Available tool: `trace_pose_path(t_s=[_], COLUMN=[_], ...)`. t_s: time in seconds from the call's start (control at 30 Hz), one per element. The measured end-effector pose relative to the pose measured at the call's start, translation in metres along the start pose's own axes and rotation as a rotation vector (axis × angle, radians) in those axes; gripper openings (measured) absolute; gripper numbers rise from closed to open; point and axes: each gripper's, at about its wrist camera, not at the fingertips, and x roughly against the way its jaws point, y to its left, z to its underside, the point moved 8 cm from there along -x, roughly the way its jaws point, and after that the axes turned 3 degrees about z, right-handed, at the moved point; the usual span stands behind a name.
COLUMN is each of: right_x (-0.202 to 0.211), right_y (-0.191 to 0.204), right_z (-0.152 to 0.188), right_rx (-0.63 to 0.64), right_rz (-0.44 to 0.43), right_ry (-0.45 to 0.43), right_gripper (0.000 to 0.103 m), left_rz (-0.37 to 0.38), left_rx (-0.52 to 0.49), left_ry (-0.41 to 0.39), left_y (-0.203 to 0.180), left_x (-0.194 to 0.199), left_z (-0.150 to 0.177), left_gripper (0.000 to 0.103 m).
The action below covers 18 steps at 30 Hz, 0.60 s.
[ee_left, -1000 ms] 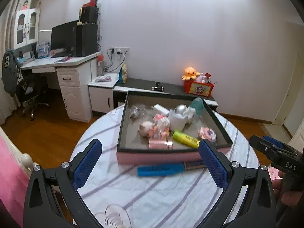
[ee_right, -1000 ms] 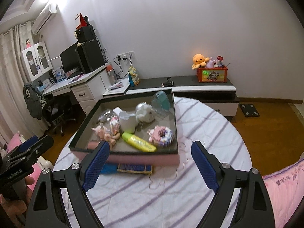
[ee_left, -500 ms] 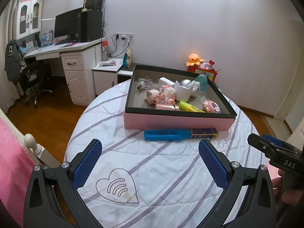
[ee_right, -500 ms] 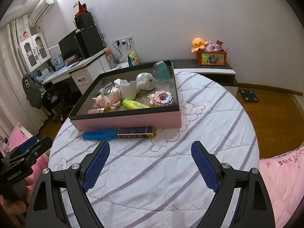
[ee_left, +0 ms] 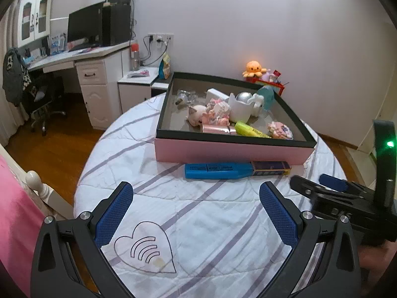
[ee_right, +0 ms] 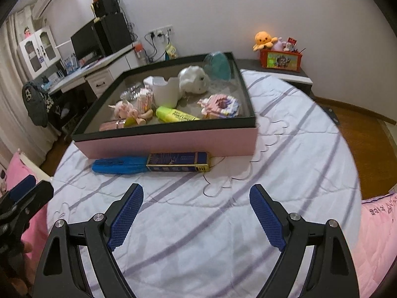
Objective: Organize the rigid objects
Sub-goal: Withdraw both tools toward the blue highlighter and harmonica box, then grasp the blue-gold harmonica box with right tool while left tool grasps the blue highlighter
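A pink box with a black rim stands on the round striped table. Inside lie a yellow highlighter, a white cup, small pink toys and a teal object. On the cloth against the box's front wall lie a blue marker and a dark blue and gold box, end to end. My left gripper hovers open, short of them and empty. My right gripper is open and empty too, nearer than the small box.
A white desk with a monitor and a chair stands at the left. Behind the table runs a low cabinet carrying an orange plush and a red box. Pink bedding borders the table's near sides. Wooden floor surrounds it.
Both grippers have sunk and tilted further down toward the table. The box and the two items before it now sit higher in view. The right gripper has come into the left wrist view.
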Motion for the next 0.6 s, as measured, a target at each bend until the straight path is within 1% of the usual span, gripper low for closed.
trace_pose_path(t_s=[0.17, 0.4, 0.53, 0.57, 0.6], right_x=[-0.032, -0.052, -0.058, -0.059, -0.059], right_y=[0.008, 0.012, 0.015, 0.016, 0.017], right_z=[-0.006, -0.012, -0.015, -0.016, -0.016], right_rx=[0.006, -0.008, 0.019, 0.028, 0.036], right_rz=[-0.011, -0.014, 0.014, 0.024, 0.031], right_ry=[0.045, 0.062, 0.055, 0.054, 0.054], right_gripper=[0.089, 0.089, 0.089, 0.090, 0.093], left_rz=[-0.006, -0.010, -0.011, -0.011, -0.011], left_rx=[0.009, 0.010, 0.013, 0.013, 0.013], left_ry=[0.027, 0.069, 0.080, 0.082, 0.084], left_y=[0.003, 0.007, 0.009, 0.009, 0.010], left_x=[-0.018, -0.037, -0.044, -0.045, -0.046], left_z=[0.001, 0.006, 0.007, 0.006, 0.007], left_gripper=[0.103, 0.103, 0.103, 0.103, 0.103])
